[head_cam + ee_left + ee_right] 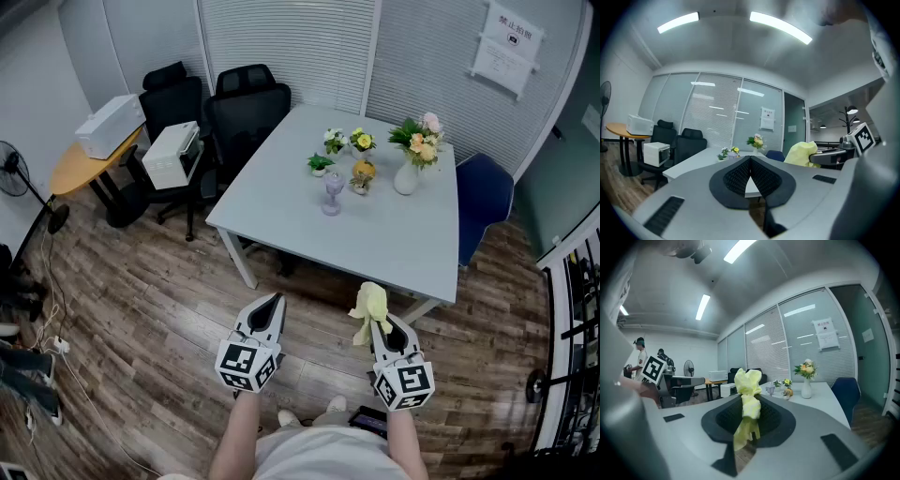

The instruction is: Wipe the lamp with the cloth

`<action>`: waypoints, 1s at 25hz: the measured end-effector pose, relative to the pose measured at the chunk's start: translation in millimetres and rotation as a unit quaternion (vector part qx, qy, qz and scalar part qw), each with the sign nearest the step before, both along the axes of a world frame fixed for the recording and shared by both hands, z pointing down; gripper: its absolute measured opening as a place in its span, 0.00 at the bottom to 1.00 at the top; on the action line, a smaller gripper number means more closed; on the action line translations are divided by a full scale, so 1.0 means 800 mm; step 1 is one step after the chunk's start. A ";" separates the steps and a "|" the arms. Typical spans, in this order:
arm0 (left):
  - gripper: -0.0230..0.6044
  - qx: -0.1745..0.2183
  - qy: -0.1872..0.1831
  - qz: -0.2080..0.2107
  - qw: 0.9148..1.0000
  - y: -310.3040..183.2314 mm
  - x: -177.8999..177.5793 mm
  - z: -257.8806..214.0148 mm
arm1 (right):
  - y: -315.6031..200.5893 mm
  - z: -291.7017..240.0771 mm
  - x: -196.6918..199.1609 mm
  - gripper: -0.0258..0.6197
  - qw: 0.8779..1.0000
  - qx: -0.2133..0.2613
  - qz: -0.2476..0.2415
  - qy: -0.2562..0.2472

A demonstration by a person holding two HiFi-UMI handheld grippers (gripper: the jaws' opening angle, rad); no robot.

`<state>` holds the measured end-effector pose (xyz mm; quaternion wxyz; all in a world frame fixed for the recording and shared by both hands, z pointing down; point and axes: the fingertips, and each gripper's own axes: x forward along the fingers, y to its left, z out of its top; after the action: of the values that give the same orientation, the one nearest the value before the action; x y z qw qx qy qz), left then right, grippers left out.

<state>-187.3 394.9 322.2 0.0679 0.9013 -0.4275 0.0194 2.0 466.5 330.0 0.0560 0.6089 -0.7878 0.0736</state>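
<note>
The lamp (333,193) is a small pale purple one standing near the middle of the white table (394,246); in the right gripper view the lamp (770,390) shows far ahead. A crumpled yellow cloth (370,307) (749,389) is pinched between the jaws of my right gripper (379,319) (751,405), sticking up above them with a tail hanging below. My left gripper (274,302) (750,162) is shut with nothing in it. Both grippers hover over the wooden floor, short of the table's near edge and well away from the lamp.
Small flower pots (335,141) and a white vase of flowers (408,174) stand around the lamp. Black office chairs (246,117) sit at the table's left, a blue chair (483,202) at its right. A round wooden table (77,167) with white machines and a fan (13,174) are at the left.
</note>
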 end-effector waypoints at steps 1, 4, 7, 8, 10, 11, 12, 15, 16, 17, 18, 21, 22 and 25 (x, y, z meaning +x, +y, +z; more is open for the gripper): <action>0.04 0.000 0.000 -0.001 1.000 -0.003 0.004 0.000 | -0.004 -0.001 0.003 0.15 1.000 0.000 -0.003 0.000; 0.04 -0.003 -0.003 -0.002 1.000 -0.013 0.016 0.001 | -0.015 -0.001 0.013 0.15 1.000 -0.002 -0.007 -0.001; 0.04 -0.008 -0.007 -0.003 1.000 -0.022 0.025 0.006 | -0.024 0.003 0.021 0.15 1.000 -0.006 -0.010 -0.004; 0.04 -0.010 -0.009 -0.005 1.000 -0.024 0.027 0.008 | -0.027 0.005 0.024 0.15 1.000 -0.008 -0.012 -0.005; 0.04 -0.012 -0.012 -0.010 1.000 -0.029 0.032 0.009 | -0.033 0.007 0.029 0.15 1.000 -0.009 -0.017 -0.006; 0.04 -0.012 -0.012 -0.012 1.000 -0.032 0.035 0.009 | -0.036 0.007 0.033 0.15 1.000 -0.009 -0.019 -0.009; 0.04 -0.013 -0.013 -0.014 1.000 -0.034 0.038 0.009 | -0.039 0.008 0.036 0.15 1.000 -0.009 -0.021 -0.012; 0.07 -0.029 -0.003 -0.002 1.000 -0.037 0.055 0.014 | -0.047 0.010 0.048 0.15 0.999 -0.009 -0.028 -0.028; 0.22 -0.041 0.002 0.005 0.999 -0.037 0.063 0.020 | -0.048 0.011 0.052 0.15 0.999 -0.008 -0.031 -0.033; 0.40 -0.052 0.006 0.012 0.999 -0.036 0.070 0.026 | -0.050 0.011 0.056 0.15 0.999 -0.008 -0.036 -0.038; 0.45 -0.059 0.009 0.014 0.998 -0.035 0.077 0.031 | -0.050 0.012 0.061 0.15 0.998 -0.008 -0.042 -0.043; 0.49 -0.060 0.013 0.008 0.998 -0.029 0.090 0.037 | -0.051 0.011 0.073 0.15 0.996 -0.008 -0.067 -0.061; 0.50 -0.061 0.013 0.004 0.998 -0.028 0.093 0.038 | -0.053 0.011 0.077 0.15 0.995 -0.007 -0.075 -0.065; 0.51 -0.071 0.012 -0.010 0.997 -0.032 0.103 0.049 | -0.059 0.014 0.090 0.15 0.993 -0.007 -0.089 -0.073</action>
<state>-104.7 369.6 361.3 0.1373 0.8898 -0.4335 0.0380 74.0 419.0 341.5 0.0089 0.5292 -0.8403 0.1175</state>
